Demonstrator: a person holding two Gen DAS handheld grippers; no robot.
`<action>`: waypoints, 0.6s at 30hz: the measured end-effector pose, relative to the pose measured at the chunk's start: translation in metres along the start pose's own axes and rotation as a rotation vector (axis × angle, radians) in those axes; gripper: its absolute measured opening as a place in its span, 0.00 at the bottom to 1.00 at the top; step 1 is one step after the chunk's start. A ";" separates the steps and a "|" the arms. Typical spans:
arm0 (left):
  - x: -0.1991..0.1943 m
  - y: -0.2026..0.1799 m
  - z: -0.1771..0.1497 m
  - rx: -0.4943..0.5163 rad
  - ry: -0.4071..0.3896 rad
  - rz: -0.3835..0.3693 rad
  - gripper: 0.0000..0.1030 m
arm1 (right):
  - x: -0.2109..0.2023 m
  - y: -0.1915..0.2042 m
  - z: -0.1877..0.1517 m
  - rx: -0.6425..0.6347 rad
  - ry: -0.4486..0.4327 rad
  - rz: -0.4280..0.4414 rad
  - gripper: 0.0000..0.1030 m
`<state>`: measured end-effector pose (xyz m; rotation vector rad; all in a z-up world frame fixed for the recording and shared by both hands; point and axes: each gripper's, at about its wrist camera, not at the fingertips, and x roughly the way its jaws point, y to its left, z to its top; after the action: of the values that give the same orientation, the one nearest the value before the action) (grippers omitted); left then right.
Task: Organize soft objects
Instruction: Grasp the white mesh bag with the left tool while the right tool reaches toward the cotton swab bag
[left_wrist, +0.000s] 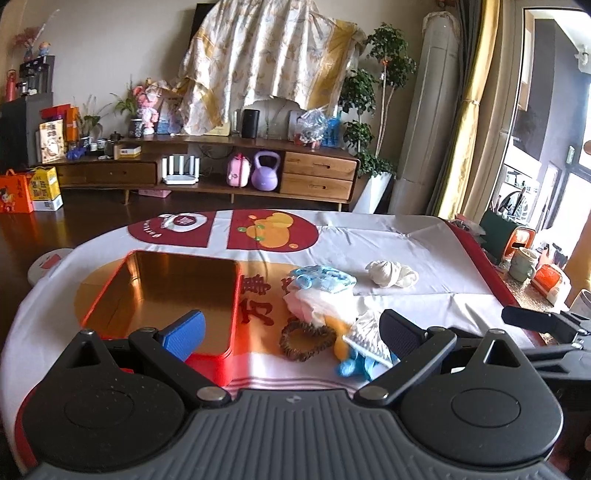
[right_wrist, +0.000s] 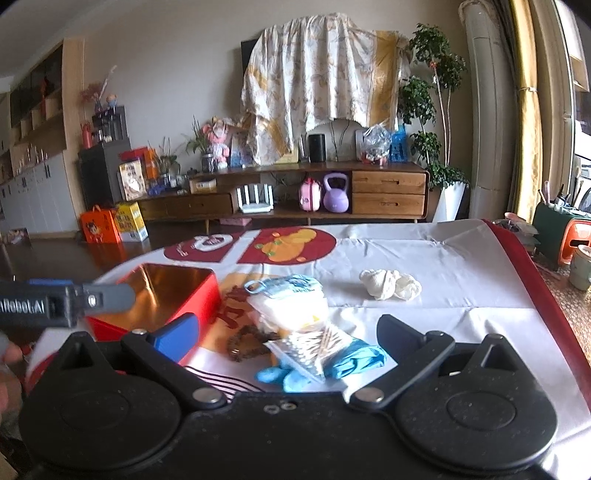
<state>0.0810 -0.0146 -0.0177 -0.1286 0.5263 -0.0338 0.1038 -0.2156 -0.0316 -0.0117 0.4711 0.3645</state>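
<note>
A red box with a gold inside (left_wrist: 166, 291) stands open on the left of the table; it also shows in the right wrist view (right_wrist: 166, 291). Beside it lies a pile: a blue-and-white pack (left_wrist: 321, 278), a white plastic bag (left_wrist: 317, 304), a brown beaded ring (left_wrist: 306, 339), a packet of cotton swabs (right_wrist: 310, 349) and a blue glove (right_wrist: 351, 360). A white rolled cloth (left_wrist: 389, 273) lies apart, farther right. My left gripper (left_wrist: 291, 332) is open and empty above the box's near corner and the pile. My right gripper (right_wrist: 288, 336) is open and empty just before the pile.
The table has a white cloth with red prints (left_wrist: 406, 236) and a red edge on the right. A green mug (left_wrist: 522, 264) and clutter sit on a side surface at right. A wooden TV cabinet (left_wrist: 207, 170) stands across the room.
</note>
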 end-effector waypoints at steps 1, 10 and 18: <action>0.006 0.000 0.003 0.007 0.003 -0.003 0.98 | 0.005 -0.003 -0.001 -0.011 0.009 0.002 0.99; 0.067 -0.011 0.027 0.051 0.057 -0.012 0.98 | 0.050 -0.024 0.001 -0.062 0.078 0.032 0.97; 0.127 -0.025 0.043 0.105 0.122 -0.019 0.98 | 0.091 -0.037 0.001 -0.087 0.144 0.039 0.92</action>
<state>0.2127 -0.0431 -0.0410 -0.0294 0.6442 -0.0876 0.1922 -0.2188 -0.0744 -0.1137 0.5987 0.4241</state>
